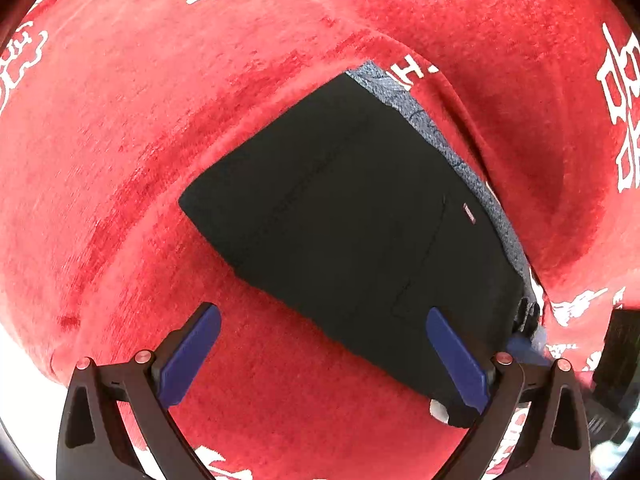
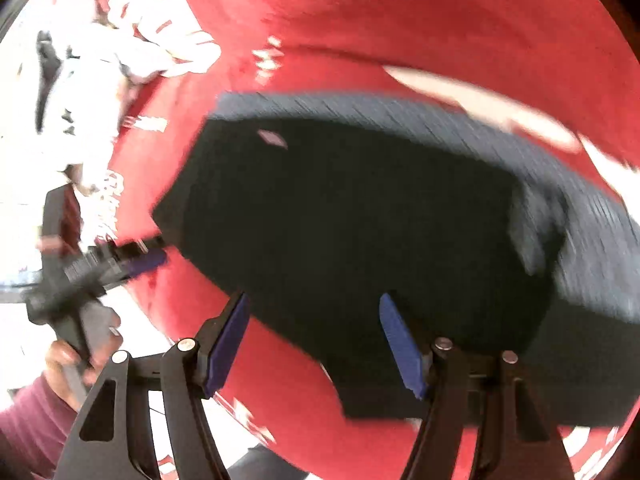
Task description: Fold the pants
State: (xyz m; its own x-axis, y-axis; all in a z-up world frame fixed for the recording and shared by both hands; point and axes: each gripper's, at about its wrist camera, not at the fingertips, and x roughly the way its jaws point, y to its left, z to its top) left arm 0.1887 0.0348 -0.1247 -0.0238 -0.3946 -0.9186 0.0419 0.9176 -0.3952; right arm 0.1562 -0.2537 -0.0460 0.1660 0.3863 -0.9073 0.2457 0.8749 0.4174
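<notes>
The black pants (image 1: 352, 216) lie folded into a compact flat bundle on a red blanket (image 1: 140, 140), with a grey-blue denim layer (image 1: 460, 152) showing along their far right edge. My left gripper (image 1: 324, 320) is open and empty, hovering over the bundle's near edge; its right finger (image 1: 456, 356) is above the fabric. In the right wrist view the pants (image 2: 360, 220) look blurred. My right gripper (image 2: 314, 316) is open and empty above their near edge. The left gripper (image 2: 136, 260) shows at the bundle's left corner there.
The red blanket (image 2: 400, 20) has white printed letters (image 1: 624, 112) and soft ridges. A person's hand and maroon sleeve (image 2: 40, 392) hold the left gripper's handle. A bright white area (image 2: 80, 80) lies beyond the blanket's left edge.
</notes>
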